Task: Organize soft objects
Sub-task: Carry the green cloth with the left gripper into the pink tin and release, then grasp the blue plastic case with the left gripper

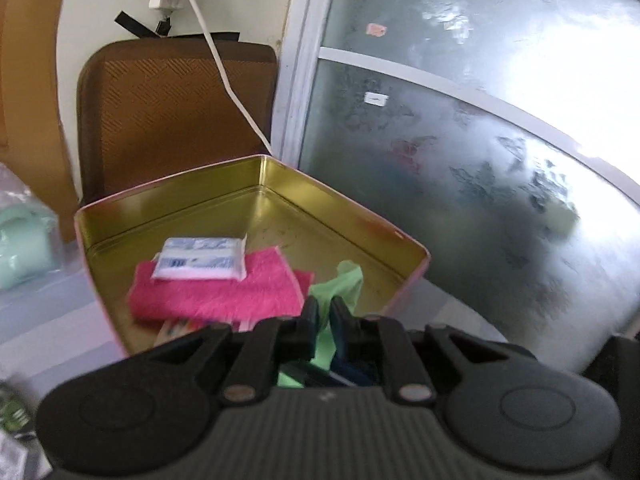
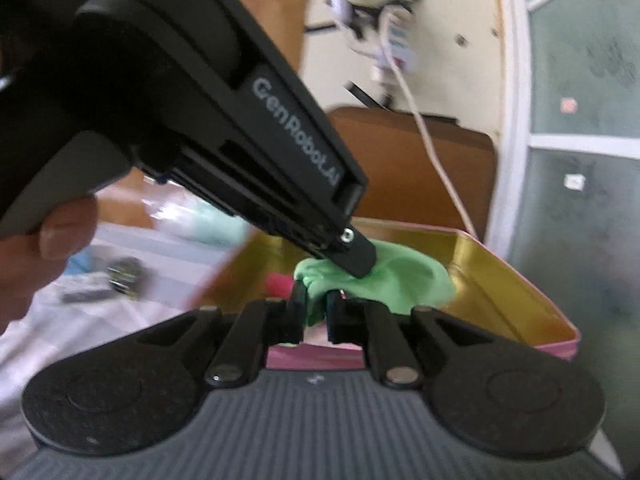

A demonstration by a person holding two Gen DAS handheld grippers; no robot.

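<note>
A pink tin box with a gold inside stands on the table. In it lie a folded pink towel and a white-blue tissue pack on top of the towel. My left gripper is shut on a light green cloth over the box's near corner. In the right wrist view the same green cloth hangs over the box. My right gripper is shut on its lower edge. The left gripper's fingertip presses the cloth from above.
A brown chair back stands behind the box, with a white cable hanging from a wall socket. A frosted glass door is at the right. A mint green item in plastic lies left. Small dark objects lie on the tablecloth.
</note>
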